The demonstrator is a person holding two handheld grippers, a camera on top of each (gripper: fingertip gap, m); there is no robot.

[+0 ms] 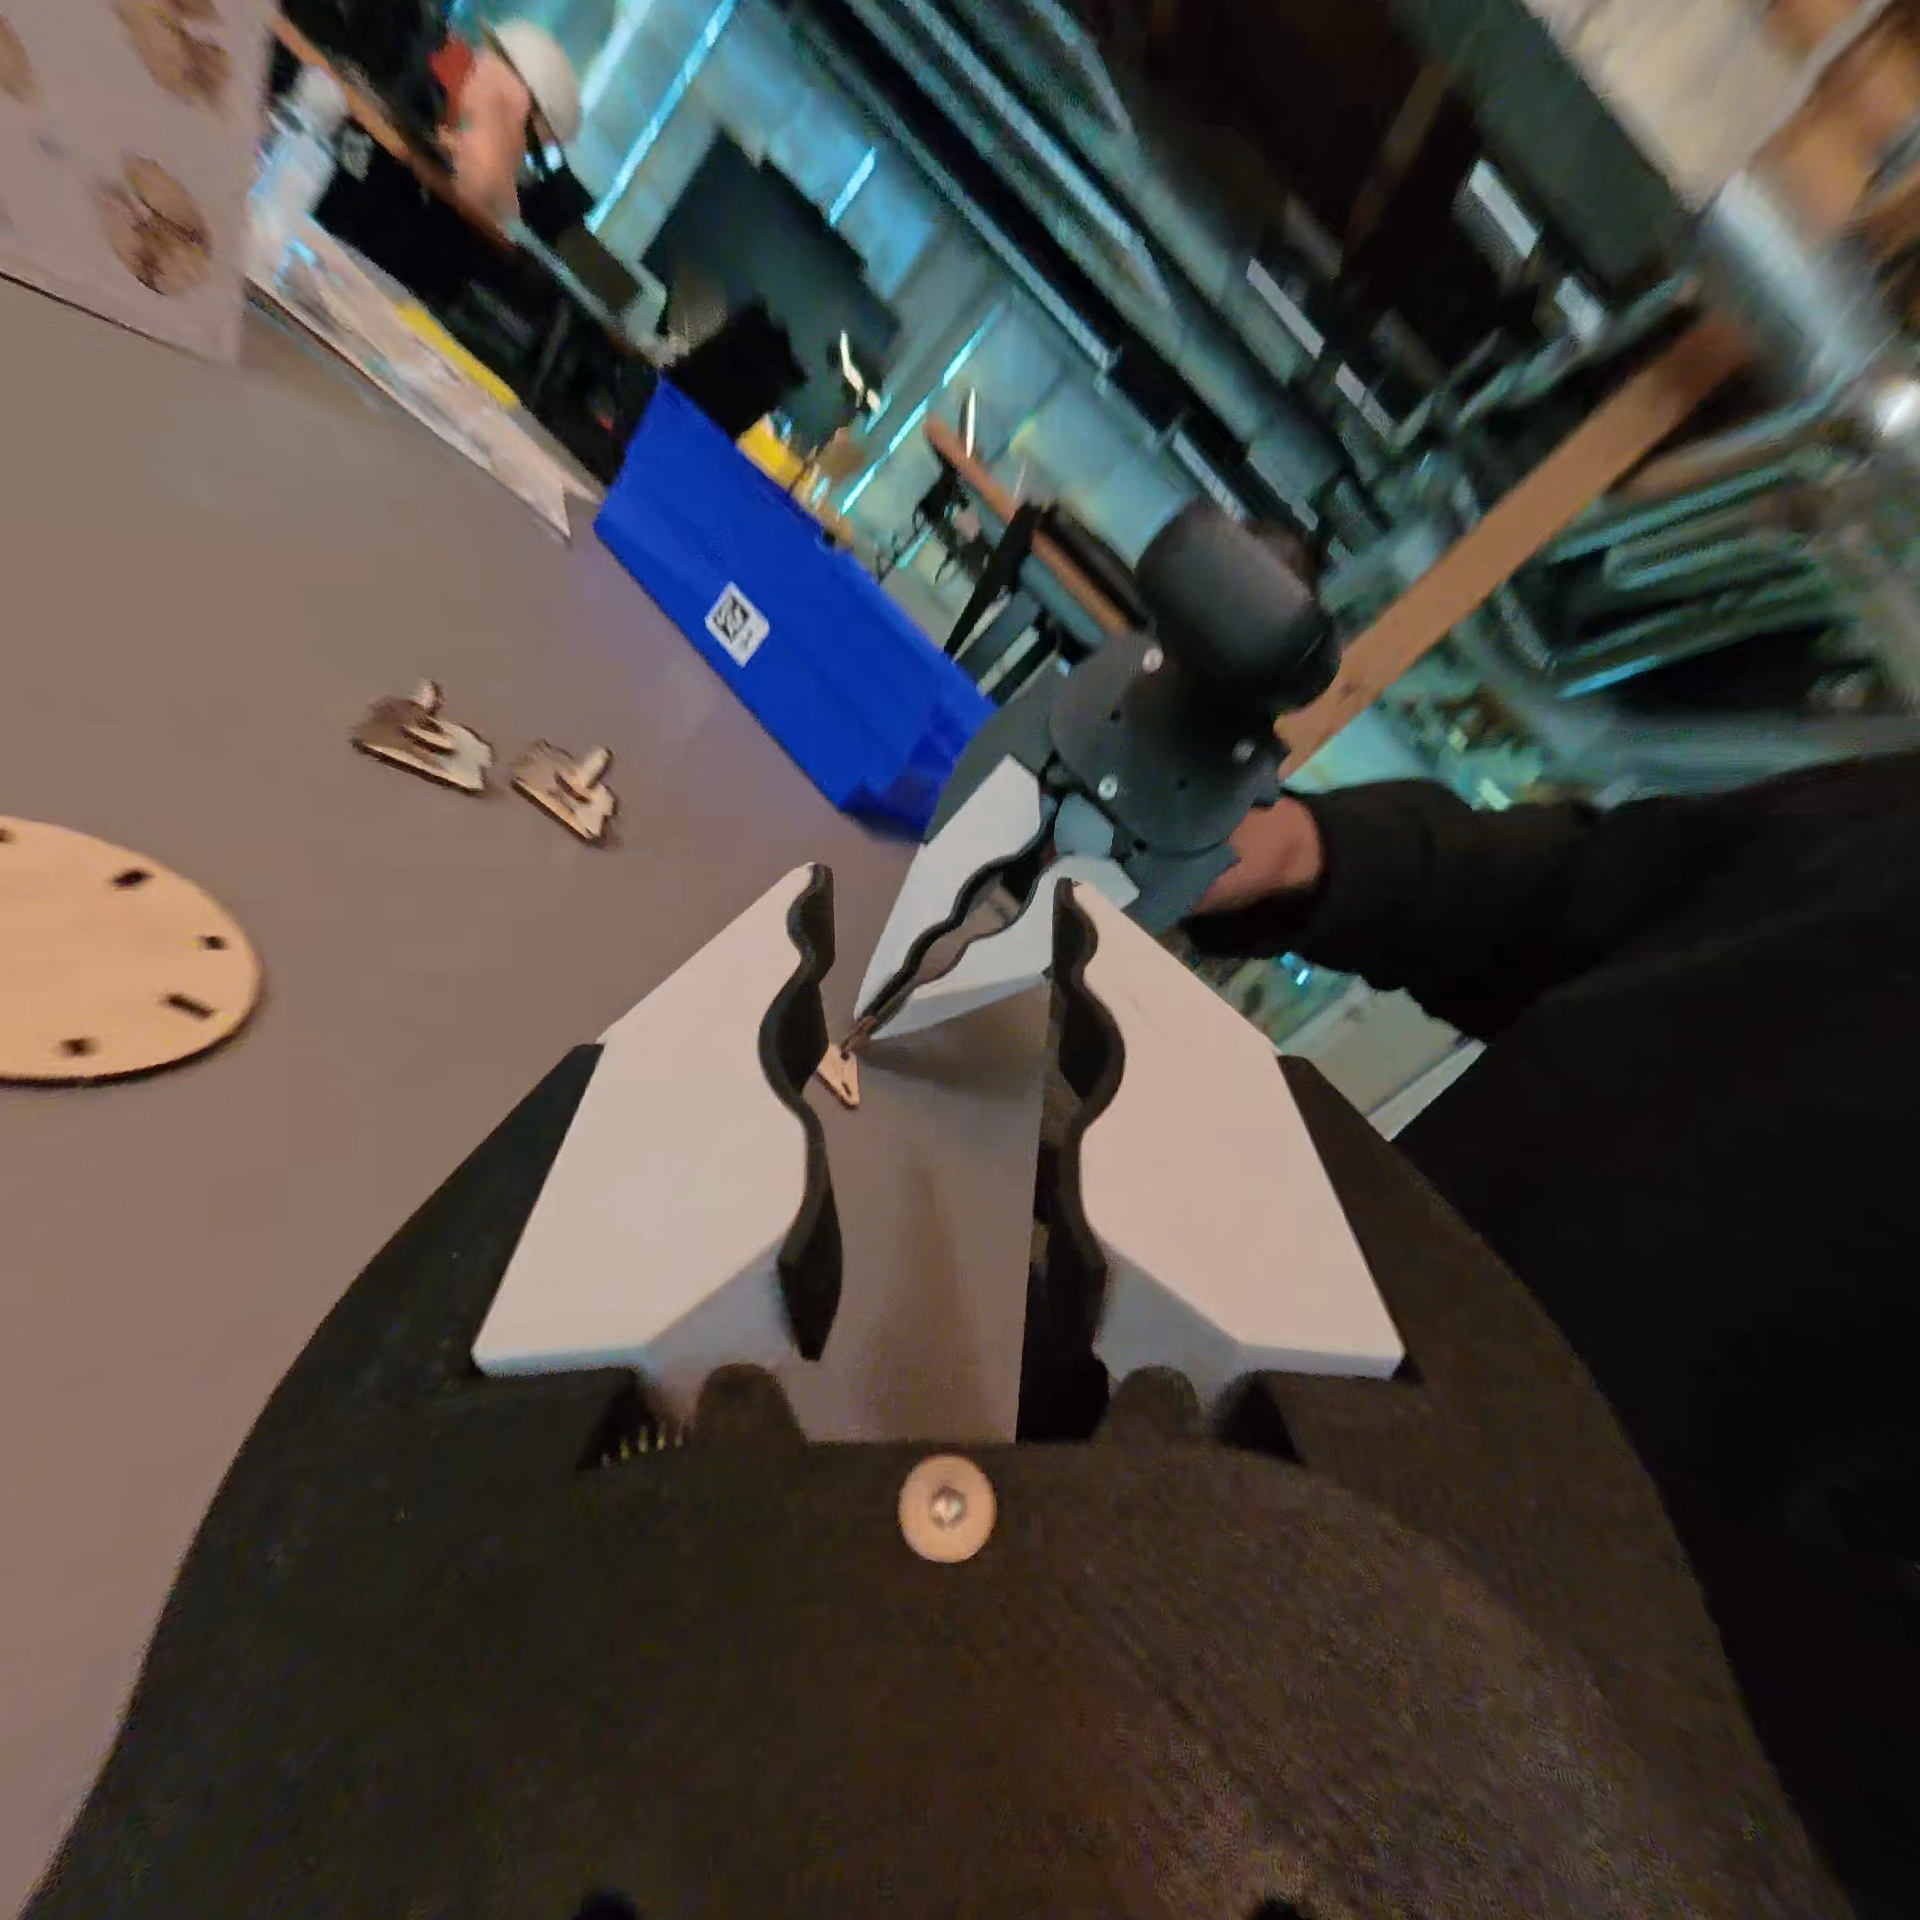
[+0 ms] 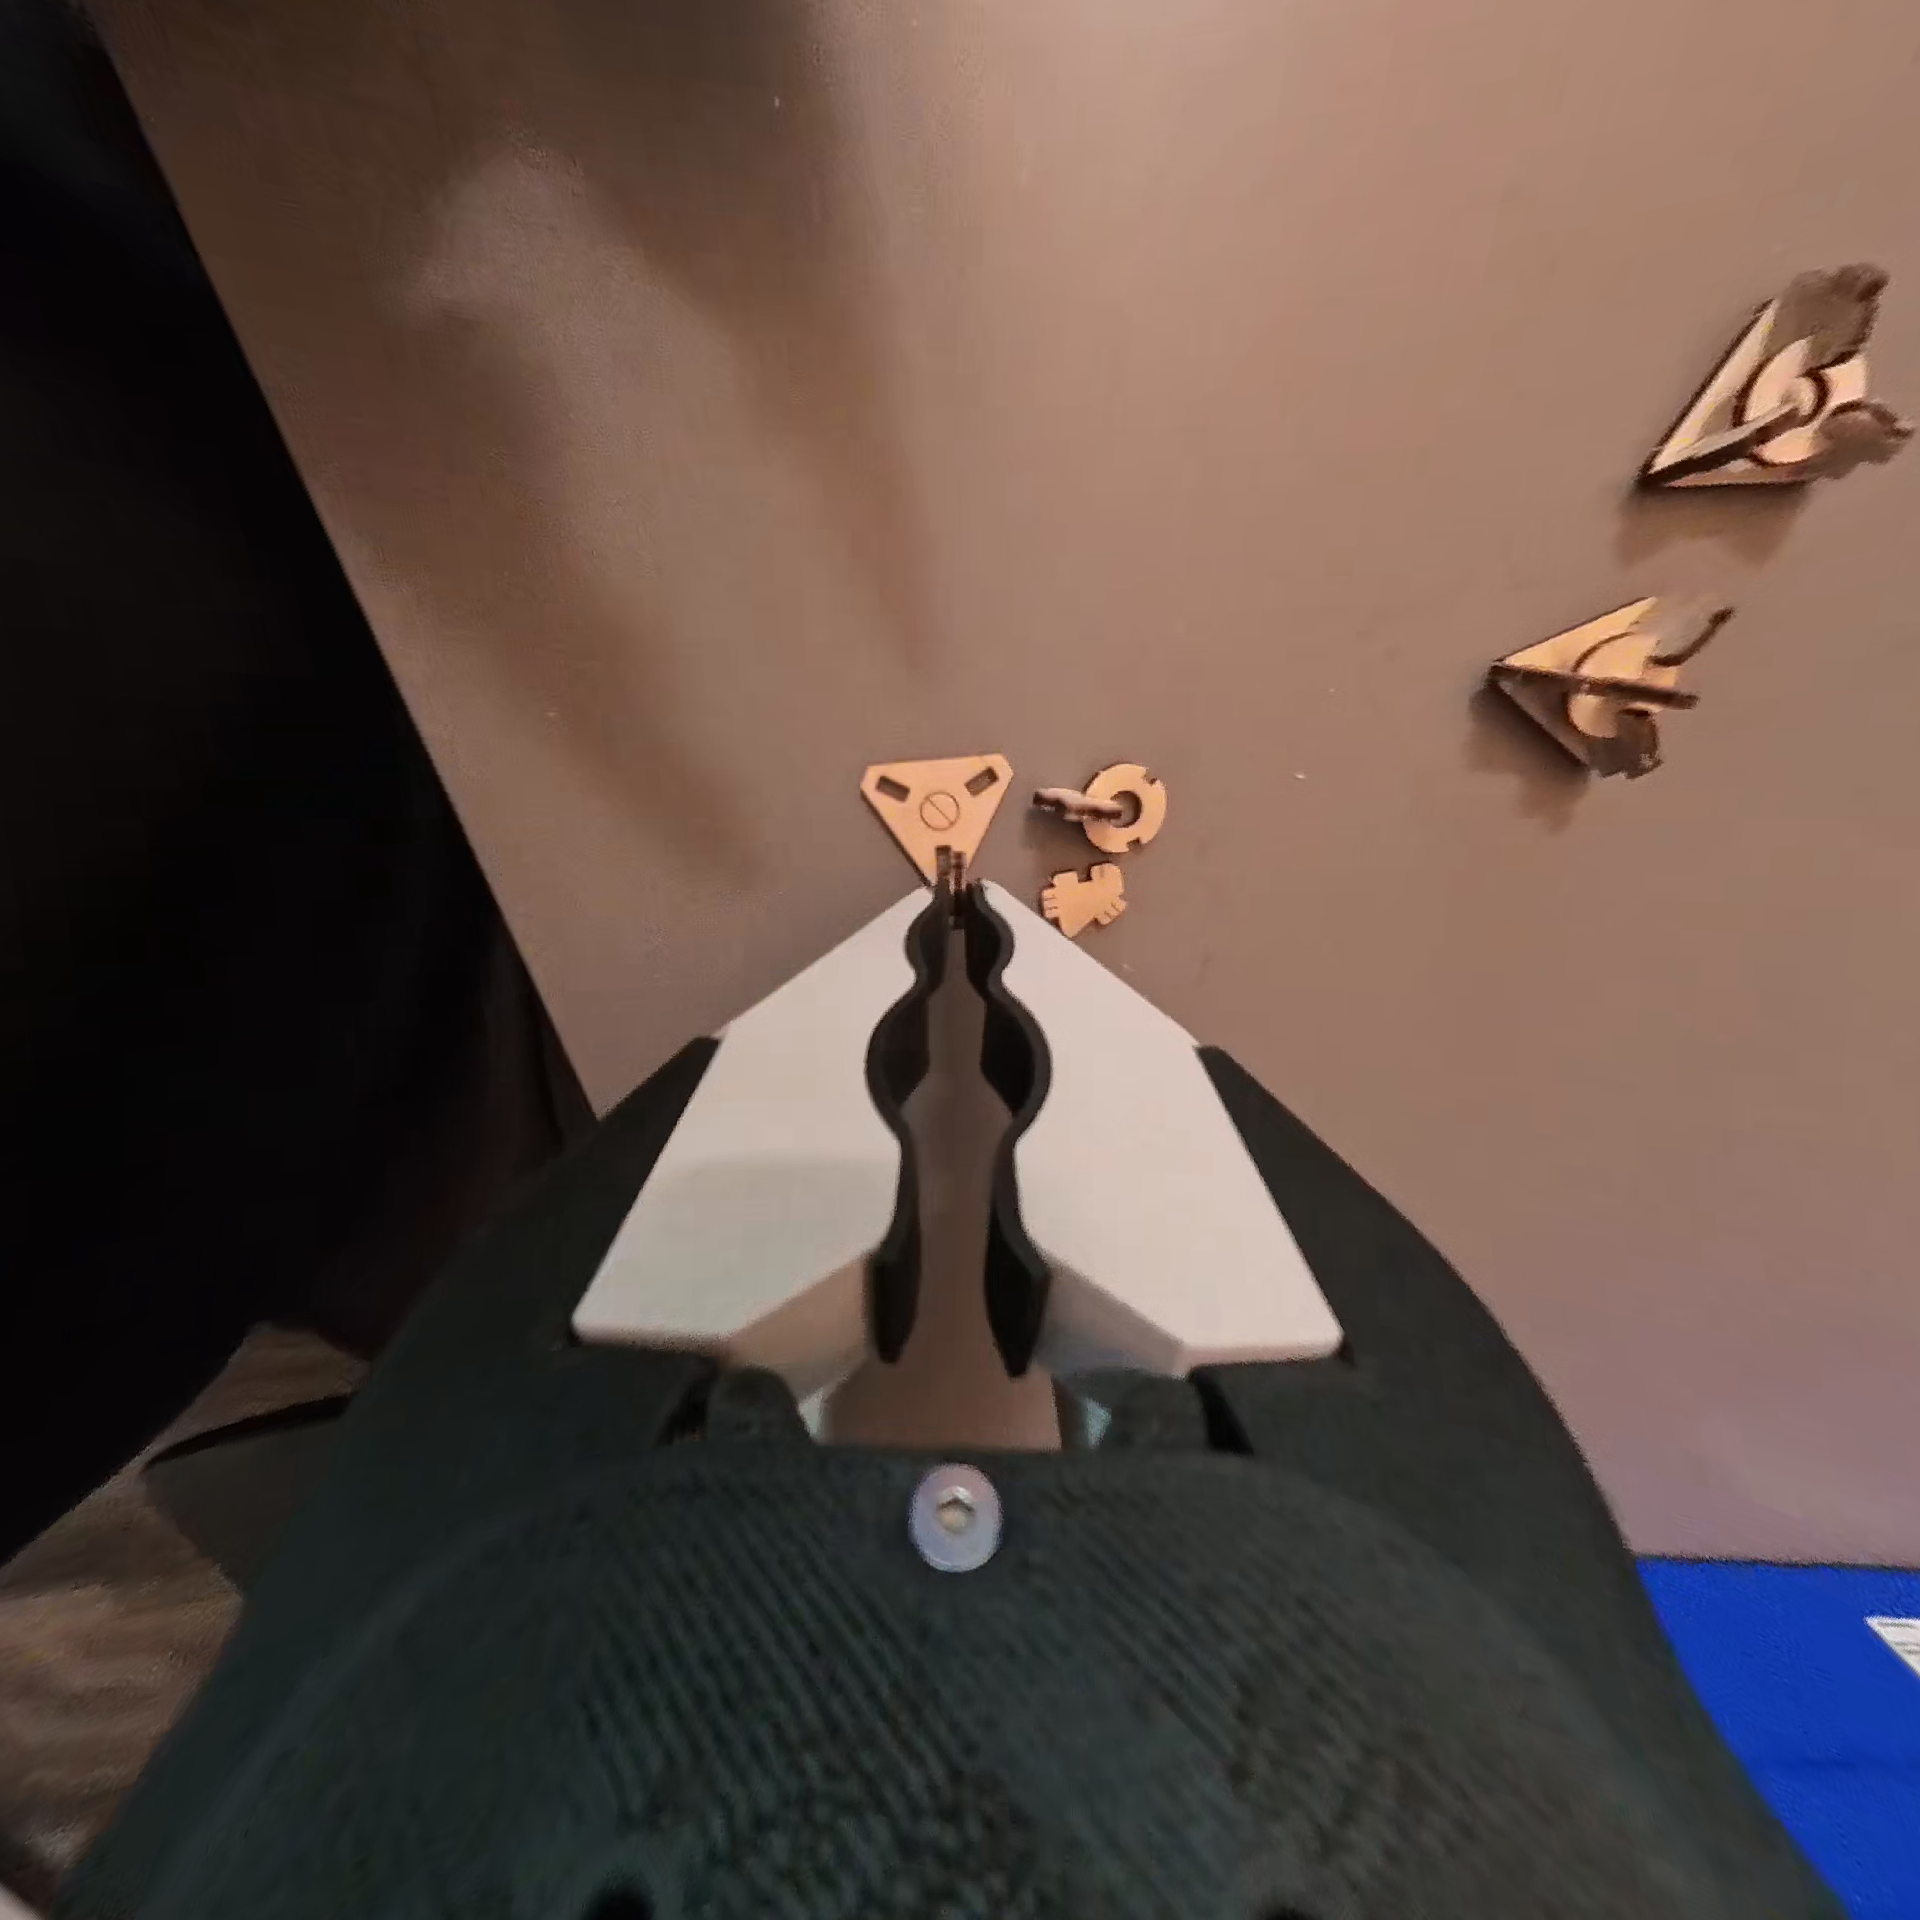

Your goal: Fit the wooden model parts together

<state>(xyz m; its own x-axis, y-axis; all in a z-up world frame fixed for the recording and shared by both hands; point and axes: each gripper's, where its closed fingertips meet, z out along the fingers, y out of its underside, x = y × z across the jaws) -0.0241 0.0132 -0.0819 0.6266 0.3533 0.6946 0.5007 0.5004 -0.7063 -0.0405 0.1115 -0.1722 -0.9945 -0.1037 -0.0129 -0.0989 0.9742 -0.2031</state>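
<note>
My right gripper is shut on a small thin wooden peg. The peg's end meets the near corner of a flat triangular wooden plate lying on the grey table. In the left wrist view the right gripper points down at that plate, with the peg at its tip. My left gripper is open with nothing between its fingers. Its left finger stands just beside the plate and hides part of it.
A wooden ring with a pin and a small toothed piece lie right of the plate. Two assembled wooden parts lie farther off. A round wooden disc and a blue bin stand on the table. The left gripper's tips are roughly 12 cm from the right gripper's.
</note>
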